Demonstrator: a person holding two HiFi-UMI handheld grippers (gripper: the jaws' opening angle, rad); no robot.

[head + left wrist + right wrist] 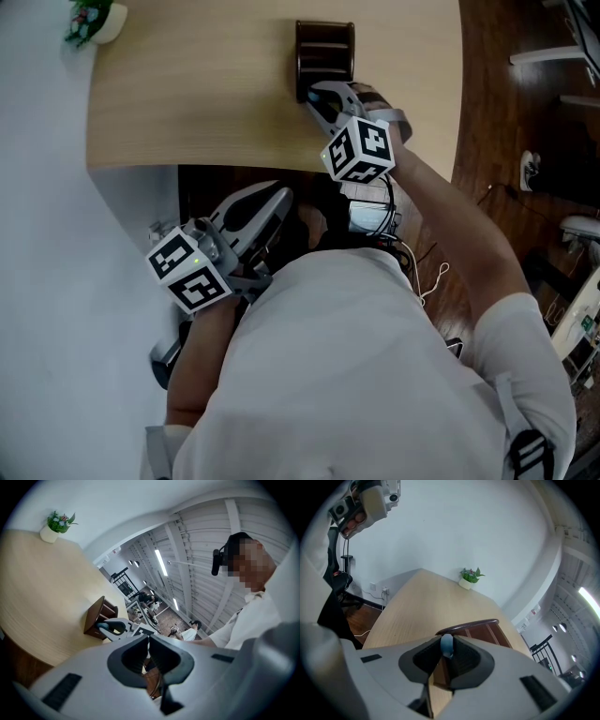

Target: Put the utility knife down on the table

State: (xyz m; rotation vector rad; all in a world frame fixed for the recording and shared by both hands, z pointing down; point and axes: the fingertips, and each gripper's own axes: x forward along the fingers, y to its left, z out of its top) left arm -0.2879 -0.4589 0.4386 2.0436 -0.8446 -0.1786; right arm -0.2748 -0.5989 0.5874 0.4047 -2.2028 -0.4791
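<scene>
The utility knife (446, 645) shows only as a rounded pale-blue end pinched between the jaws of my right gripper (446, 654), which is shut on it. In the head view the right gripper (317, 99) hovers over the far part of the wooden table (187, 94), right against a dark wooden holder (324, 52). The left gripper view shows the same blue bit of the knife (101, 626) in the right gripper's jaws, beside the holder (97, 616). My left gripper (277, 199) hangs below the table's near edge, jaws shut with nothing between them.
A small potted plant (93, 19) stands at the table's far left corner by the white wall. Dark wood floor with cables and white furniture lies to the right of the table. The person's white shirt fills the lower part of the head view.
</scene>
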